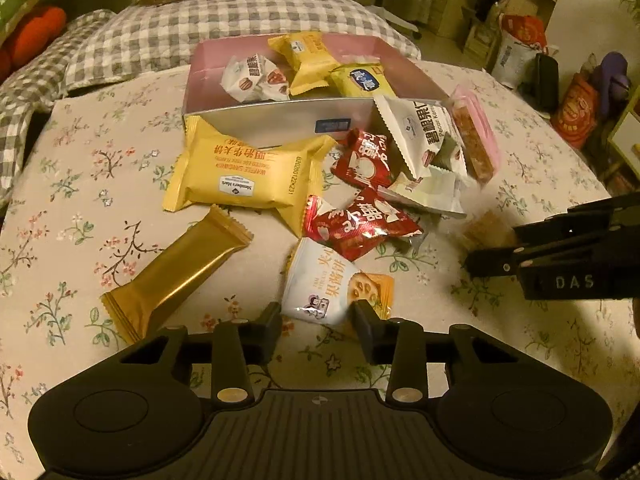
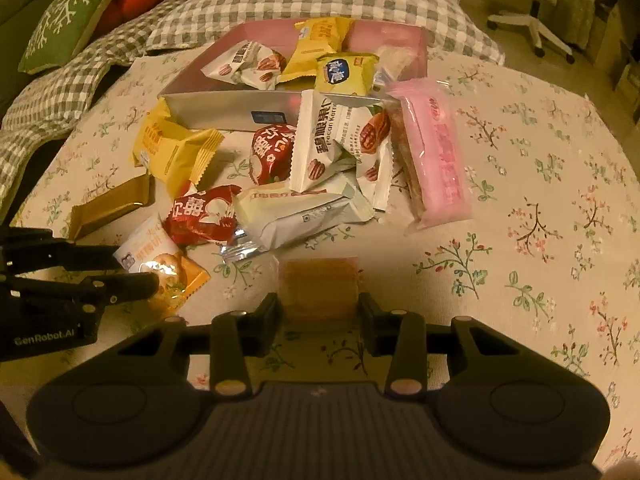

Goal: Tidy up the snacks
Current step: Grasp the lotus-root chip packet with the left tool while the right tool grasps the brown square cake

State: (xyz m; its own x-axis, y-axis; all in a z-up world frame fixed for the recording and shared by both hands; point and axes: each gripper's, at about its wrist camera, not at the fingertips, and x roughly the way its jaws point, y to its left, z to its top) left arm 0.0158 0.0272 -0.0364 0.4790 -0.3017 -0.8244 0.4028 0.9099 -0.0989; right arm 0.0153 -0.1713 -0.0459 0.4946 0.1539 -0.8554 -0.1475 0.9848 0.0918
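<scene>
Wrapped snacks lie scattered on a floral tablecloth in front of a pink open box (image 1: 280,120) that holds a few packets. My left gripper (image 1: 319,314) is shut on the near end of a white-and-orange biscuit packet (image 1: 324,280), one pad on each side. In the right wrist view that same packet (image 2: 168,268) sits between the left gripper's black fingers (image 2: 128,284). My right gripper (image 2: 320,308) is shut on a small square golden cake in clear wrap (image 2: 318,282). The left wrist view shows this cake (image 1: 484,232) blurred at the right gripper (image 1: 494,248).
Near the box lie a yellow waffle packet (image 1: 244,176), a gold bar (image 1: 176,272), two red packets (image 1: 360,228), white pecan packets (image 1: 424,136) and a long pink bar (image 2: 436,160). A checked blanket (image 1: 224,24) lies behind the box. The tablecloth (image 2: 520,280) stretches off to the right.
</scene>
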